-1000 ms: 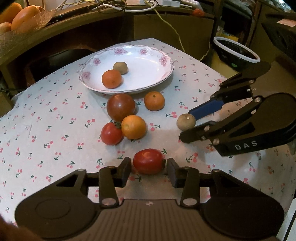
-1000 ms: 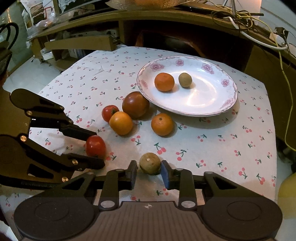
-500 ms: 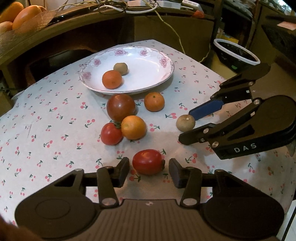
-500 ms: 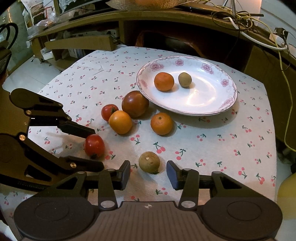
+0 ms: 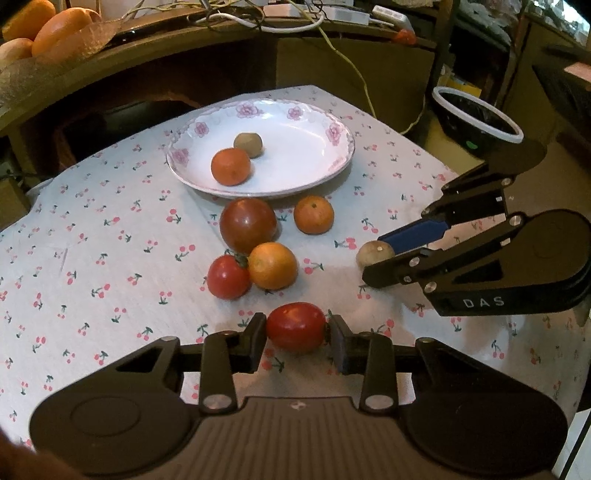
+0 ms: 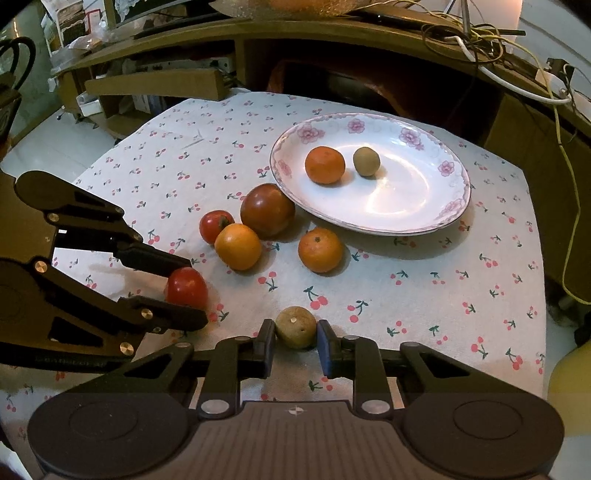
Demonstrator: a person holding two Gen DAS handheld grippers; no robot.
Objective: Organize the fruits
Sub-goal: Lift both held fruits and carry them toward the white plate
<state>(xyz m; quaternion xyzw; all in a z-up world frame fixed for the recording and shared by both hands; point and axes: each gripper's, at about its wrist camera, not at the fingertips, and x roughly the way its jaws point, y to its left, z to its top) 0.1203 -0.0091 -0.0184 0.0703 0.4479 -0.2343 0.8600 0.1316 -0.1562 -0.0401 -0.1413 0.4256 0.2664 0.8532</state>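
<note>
A white flowered plate (image 5: pixel 317 173) (image 6: pixel 436 206) holds an orange mandarin (image 5: pixel 230 166) and a small brown fruit (image 5: pixel 248 144). My left gripper (image 5: pixel 296 336) is shut on a red tomato (image 5: pixel 295 326) (image 6: pixel 186 287) that rests on the cloth. My right gripper (image 6: pixel 295 341) is shut on a small brown fruit (image 6: pixel 295 327) (image 5: pixel 373 252), also resting on the cloth. Between them and the plate lie a large dark tomato (image 5: pixel 248 223), an orange (image 5: pixel 272 265), a small red tomato (image 5: pixel 228 277) and a mandarin (image 5: pixel 313 214).
The table has a white cherry-print cloth (image 5: pixel 110 240). A wooden shelf with cables (image 5: pixel 221 33) curves behind it. A dish of oranges (image 5: pixel 40 26) sits at the far left. A black bin with a white rim (image 5: pixel 476 118) stands beyond the right edge.
Both grippers opened wider half a second ago, then closed. Now the left jaws touch the red tomato and the right jaws touch the brown fruit.
</note>
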